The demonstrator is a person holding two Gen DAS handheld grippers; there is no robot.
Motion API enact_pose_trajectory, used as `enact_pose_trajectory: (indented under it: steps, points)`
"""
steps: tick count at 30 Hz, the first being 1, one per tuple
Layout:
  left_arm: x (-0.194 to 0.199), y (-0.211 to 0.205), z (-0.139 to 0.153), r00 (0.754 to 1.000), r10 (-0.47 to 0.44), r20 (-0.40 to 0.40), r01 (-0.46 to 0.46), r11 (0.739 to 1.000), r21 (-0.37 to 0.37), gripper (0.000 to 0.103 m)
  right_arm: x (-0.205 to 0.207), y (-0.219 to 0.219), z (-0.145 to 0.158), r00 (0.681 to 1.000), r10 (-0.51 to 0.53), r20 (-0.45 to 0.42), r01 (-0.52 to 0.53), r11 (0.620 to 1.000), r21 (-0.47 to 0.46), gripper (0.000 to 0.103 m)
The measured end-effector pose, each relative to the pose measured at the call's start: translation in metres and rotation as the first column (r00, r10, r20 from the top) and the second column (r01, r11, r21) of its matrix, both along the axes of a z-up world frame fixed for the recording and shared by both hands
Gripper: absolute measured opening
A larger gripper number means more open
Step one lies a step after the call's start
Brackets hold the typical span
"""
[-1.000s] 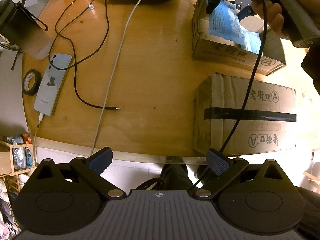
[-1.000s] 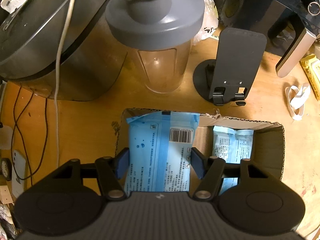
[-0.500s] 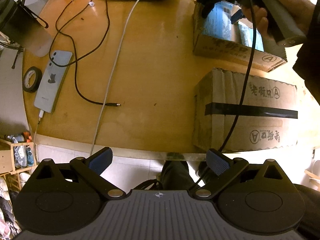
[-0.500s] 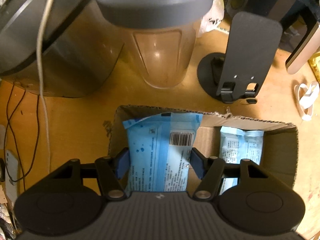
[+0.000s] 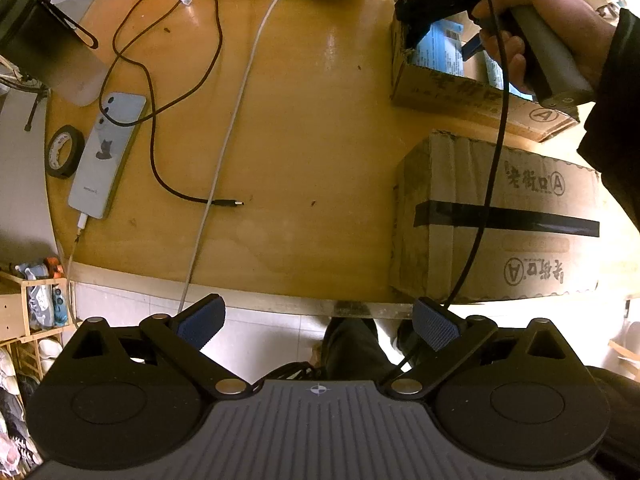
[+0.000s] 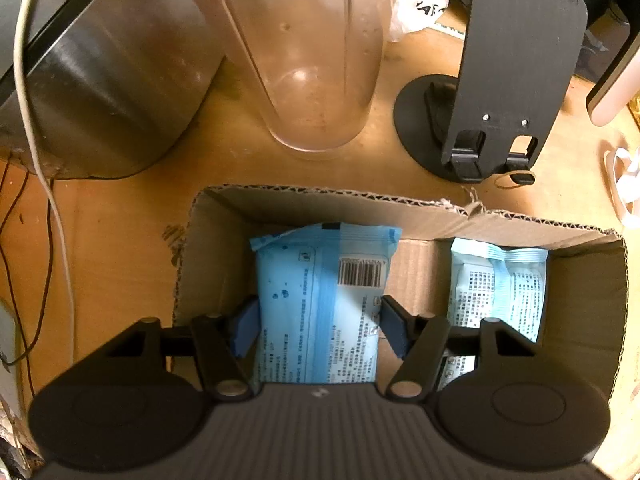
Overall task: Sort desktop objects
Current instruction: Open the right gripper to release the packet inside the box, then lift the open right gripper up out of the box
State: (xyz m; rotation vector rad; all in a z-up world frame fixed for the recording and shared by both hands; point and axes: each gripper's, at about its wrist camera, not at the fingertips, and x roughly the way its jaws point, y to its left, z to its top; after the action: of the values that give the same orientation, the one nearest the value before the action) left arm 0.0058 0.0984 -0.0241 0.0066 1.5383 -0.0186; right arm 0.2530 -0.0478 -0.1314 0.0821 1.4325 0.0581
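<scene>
My right gripper (image 6: 318, 326) is shut on a blue wet-wipe pack (image 6: 324, 280) and holds it down inside the open cardboard box (image 6: 332, 202), at its left end. A paler blue pack (image 6: 498, 284) lies at the box's right end. In the left wrist view the box (image 5: 472, 98) stands at the far right of the table, with the right gripper and hand over it and the blue pack (image 5: 438, 50) between the fingers. My left gripper (image 5: 318, 320) is open and empty, off the table's near edge.
A taped, closed cardboard box (image 5: 496, 220) sits near the front right. A phone (image 5: 106, 154), black tape roll (image 5: 64, 152), black cable (image 5: 168, 120) and white cable (image 5: 236, 92) lie on the left. A clear jug (image 6: 308, 64), steel cooker (image 6: 100, 92) and black stand (image 6: 508, 80) stand behind the open box.
My right gripper has lowered the blue pack from above the box rim down into the open box. My left gripper has stayed open and nearly still.
</scene>
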Motion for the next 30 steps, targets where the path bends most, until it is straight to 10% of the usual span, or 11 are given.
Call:
enact_pose_trajectory:
  steps: [4, 8, 30]
  points:
    - [0.0004, -0.0003, -0.0002, 1.000, -0.001, 0.002, 0.001, 1.000, -0.001, 0.103, -0.0002, 0.0008, -0.0004, 1.000, 0.008, 0.003, -0.008, 1.000, -0.008, 0.068]
    - [0.0009, -0.0002, -0.0004, 1.000, 0.000, 0.001, 0.000, 1.000, -0.001, 0.103, 0.0007, -0.0004, 0.0025, 0.999, 0.020, 0.051, -0.017, 0.999, -0.043, 0.103]
    - [0.0021, -0.0048, 0.0000, 1.000, -0.005, 0.005, 0.005, 1.000, -0.001, 0.103, 0.0017, 0.0013, 0.0039, 0.999, 0.014, 0.052, -0.011, 0.999, -0.050, 0.103]
